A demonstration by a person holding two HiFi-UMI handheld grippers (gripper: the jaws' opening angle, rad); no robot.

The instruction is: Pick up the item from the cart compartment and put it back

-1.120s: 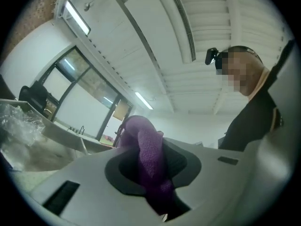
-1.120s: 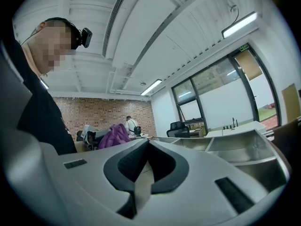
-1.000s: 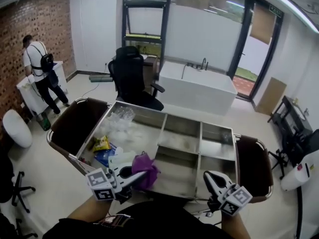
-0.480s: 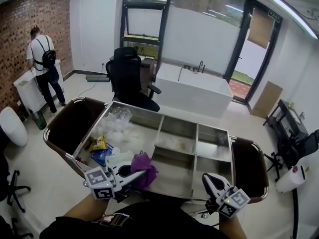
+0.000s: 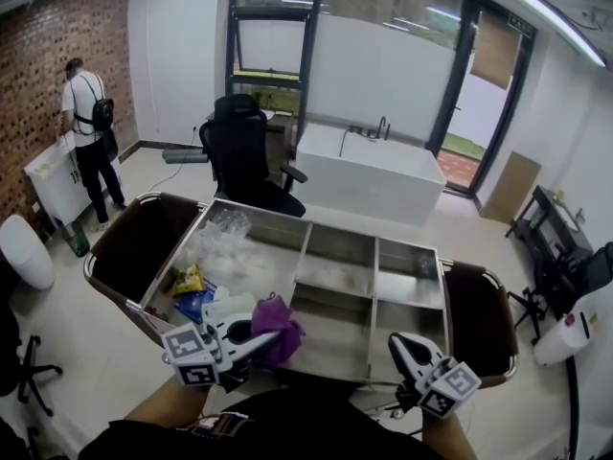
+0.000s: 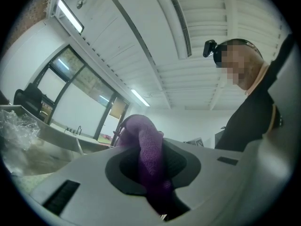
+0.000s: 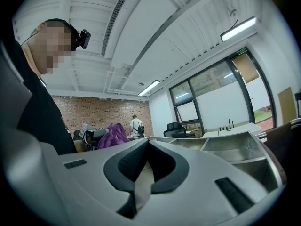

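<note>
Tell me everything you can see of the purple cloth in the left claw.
The purple cloth is a soft, knitted-looking fabric, crumpled into a loose bunch. The left claw is shut on it: in the left gripper view a fold is pinched between the dark pads, the rest bulging beyond the tips. It hangs by the near left corner of the metal cart; whether it touches the cart cannot be told.

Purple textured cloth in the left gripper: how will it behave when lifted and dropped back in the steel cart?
Likely floppy: the purple textured cloth bunches and folds over the left gripper rather than holding shape. Probably light, since a narrow pinch carries it. Its rough surface looks grippy, so slipping seems unlikely.
</note>
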